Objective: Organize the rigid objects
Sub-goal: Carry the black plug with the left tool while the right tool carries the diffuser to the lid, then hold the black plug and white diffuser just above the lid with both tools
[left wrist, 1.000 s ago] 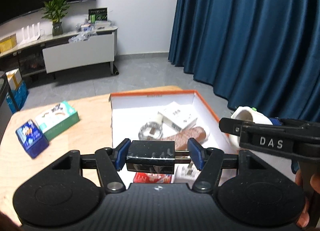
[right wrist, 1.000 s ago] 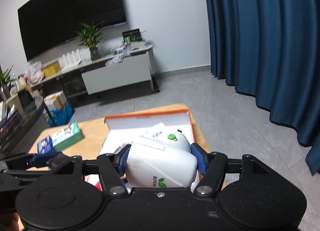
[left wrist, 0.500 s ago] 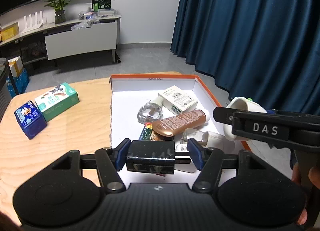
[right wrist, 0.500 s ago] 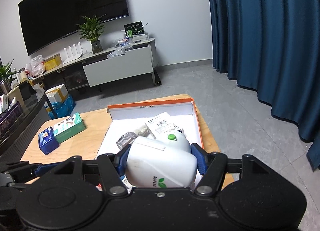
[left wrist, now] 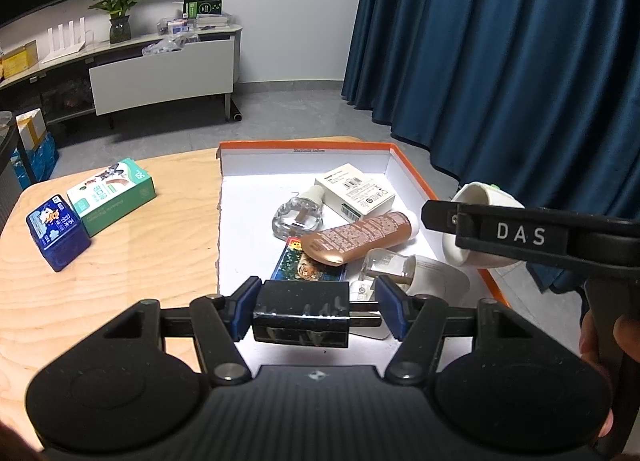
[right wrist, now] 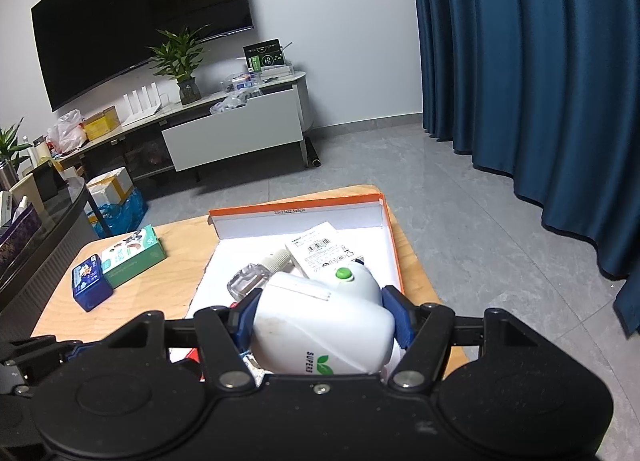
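Note:
My left gripper (left wrist: pixel 319 311) is shut on a black adapter block (left wrist: pixel 300 317); one pad presses its side and the other its metal prongs. It hangs over the near end of an orange-rimmed white box (left wrist: pixel 304 146). My right gripper (right wrist: pixel 322 317) is shut on a white device with a green button (right wrist: pixel 320 325), held above the box's right side (right wrist: pixel 390 245). In the left wrist view, that gripper's finger (left wrist: pixel 520 235) and the white device (left wrist: pixel 480 197) show at the right. The box holds a white carton (left wrist: pixel 354 193), a clear bottle (left wrist: pixel 296 217), a copper tube (left wrist: pixel 360 235) and a picture card pack (left wrist: pixel 304 265).
A green carton (left wrist: pixel 112 197) and a blue tin (left wrist: pixel 58 237) lie on the wooden table (left wrist: pixel 140 261), left of the box. The table's right edge runs close beside the box. Blue curtains (right wrist: pixel 540 81) hang to the right, and a TV cabinet (right wrist: pixel 232 137) stands behind.
The left wrist view has lifted and drawn back a little, so more of the box's contents shows. Both grips look unchanged.

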`<state>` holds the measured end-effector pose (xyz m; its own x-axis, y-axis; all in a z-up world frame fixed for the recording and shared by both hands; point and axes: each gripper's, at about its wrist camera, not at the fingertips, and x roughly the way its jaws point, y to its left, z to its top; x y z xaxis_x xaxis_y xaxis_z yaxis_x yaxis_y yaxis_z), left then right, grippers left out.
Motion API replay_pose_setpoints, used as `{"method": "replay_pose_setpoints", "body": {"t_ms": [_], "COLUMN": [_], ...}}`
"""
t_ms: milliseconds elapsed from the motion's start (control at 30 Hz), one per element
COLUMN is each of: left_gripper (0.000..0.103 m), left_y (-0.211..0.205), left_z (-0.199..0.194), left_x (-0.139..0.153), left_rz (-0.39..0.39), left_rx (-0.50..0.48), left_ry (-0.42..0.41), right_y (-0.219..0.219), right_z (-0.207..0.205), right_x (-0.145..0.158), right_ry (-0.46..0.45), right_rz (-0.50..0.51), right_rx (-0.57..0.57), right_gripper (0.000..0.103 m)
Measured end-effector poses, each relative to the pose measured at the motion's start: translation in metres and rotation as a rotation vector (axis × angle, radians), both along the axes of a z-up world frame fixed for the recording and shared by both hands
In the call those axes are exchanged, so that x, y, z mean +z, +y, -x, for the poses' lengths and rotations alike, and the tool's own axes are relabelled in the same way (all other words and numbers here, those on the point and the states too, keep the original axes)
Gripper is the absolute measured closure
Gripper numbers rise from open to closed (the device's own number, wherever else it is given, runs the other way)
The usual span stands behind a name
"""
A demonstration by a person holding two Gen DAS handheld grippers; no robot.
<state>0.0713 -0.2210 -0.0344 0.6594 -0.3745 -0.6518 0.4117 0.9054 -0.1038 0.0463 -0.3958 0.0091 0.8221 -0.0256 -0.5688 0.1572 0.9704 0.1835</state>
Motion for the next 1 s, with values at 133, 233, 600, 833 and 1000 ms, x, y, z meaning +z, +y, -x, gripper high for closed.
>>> {"method": "replay_pose_setpoints", "body": {"t_ms": [133,233,600,833,1000], "left_gripper": [0.04,0.04,0.04,0.04,0.04], "left_y": [-0.0002,0.0002,-0.0024,-0.0012,-0.0014], "left_z": [0.0008,0.0005,-0.0001,-0.0022,-0.0019], "left_x": [0.0003,0.0004,0.0036,0.0032,0.0024], "left_rz": [-0.003,0.0,-0.001,0.0,-0.001], "left_rx": [0.005,0.007,0.006,0.011,0.011], "left_ry": [-0.002,0.002,-0.002,-0.002,0.003], "right_y": [0.0,0.0002,0.0026,0.0023,0.0024], "right_z": [0.0,-0.001,-0.0058,-0.0078,-0.0087], "right_x": [0.0003,0.0,0.0013,0.0025,0.0016], "right_ry": [-0.001,0.002,0.002,0.005,0.007], "right_rz": [0.001,0.006,0.013,0.013,0.011], "right_rx": [0.001,0.004,0.015,0.016,0.014], "right_gripper": [0.027,0.027,0.027,0.027,0.027]}}
